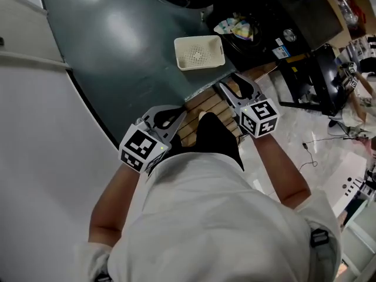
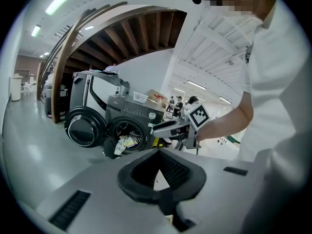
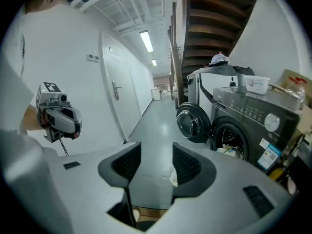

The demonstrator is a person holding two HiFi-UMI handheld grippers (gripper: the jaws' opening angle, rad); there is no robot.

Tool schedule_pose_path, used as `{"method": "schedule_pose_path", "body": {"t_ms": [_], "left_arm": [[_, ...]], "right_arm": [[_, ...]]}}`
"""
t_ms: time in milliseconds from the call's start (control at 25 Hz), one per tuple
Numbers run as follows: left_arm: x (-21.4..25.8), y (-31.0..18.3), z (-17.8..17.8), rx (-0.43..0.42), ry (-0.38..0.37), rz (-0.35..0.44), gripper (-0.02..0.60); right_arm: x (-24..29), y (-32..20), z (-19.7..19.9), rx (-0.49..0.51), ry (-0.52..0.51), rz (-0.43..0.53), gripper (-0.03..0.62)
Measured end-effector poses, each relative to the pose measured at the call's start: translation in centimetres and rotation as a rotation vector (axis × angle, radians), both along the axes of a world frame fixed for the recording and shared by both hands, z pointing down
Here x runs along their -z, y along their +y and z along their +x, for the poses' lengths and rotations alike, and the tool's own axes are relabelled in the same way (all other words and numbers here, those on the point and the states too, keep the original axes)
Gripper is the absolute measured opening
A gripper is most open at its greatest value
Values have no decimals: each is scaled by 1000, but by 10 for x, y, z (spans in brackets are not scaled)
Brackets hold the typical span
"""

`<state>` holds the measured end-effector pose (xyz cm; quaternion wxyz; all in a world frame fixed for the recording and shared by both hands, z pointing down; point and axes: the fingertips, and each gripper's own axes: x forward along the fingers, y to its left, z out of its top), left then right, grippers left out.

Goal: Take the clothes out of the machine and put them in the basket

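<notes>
Clothes (image 1: 238,28): where were they? asked the first.

In the mouth of the machine (image 2: 139,113), said the second. A pale, patterned bundle spilled over the lip of the drum, and the round door (image 3: 192,122) stood swung open beside it.

And the basket (image 1: 200,53)?

It sat white and upright on the dark floor (image 1: 117,34), near the machine but not touching it. The head view showed nothing in it.

What of the left gripper (image 1: 174,115)?

The person held it close in front of the body, over a wooden step (image 1: 202,104), well apart from the clothes. In its own view the fingers (image 2: 178,169) met at their tips, with only a small gap behind them, and they gripped nothing.

And the right gripper (image 1: 233,84)?

It was held just as near the body, beside the left one. Its fingers (image 3: 187,165) stood apart with bare floor showing between them and a sliver of the basket's rim low in the gap. Nothing was between the pads.
</notes>
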<state>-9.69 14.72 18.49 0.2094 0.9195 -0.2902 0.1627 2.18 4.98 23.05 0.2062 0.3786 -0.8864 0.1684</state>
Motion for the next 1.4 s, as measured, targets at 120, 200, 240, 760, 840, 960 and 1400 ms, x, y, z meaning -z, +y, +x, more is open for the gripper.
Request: {"method": "schedule_pose_path", "body": {"t_ms": [120,200,240,760,840,960,1400], "left_arm": [[-10,-4,-11,-28,14,-12,-5],[-14,-13,-13,-28,34,-26,-5],[-17,-18,-12,-30,42,-34,-5],[-71,-149,37,-117,44,-97,-5],[-84,-167,48,-143,46,-99,-5],[-97,-191,64,-184,52,-100,-5],[-143,-259,101,-266,73,-143,-5]], "right_arm": [[-7,-6,3,-57,40,3,186],[-17,-21,11,-100,59,-10,195],[-22,-32,16,-124,63,-21,206],[-168,-241,94,-479,26,-158,273],[-196,-266,108,-545,10,-179,275],[-229,-301,129,-613,13,-196,287],[-329,-389,195,-827,2,-268,367]]}}
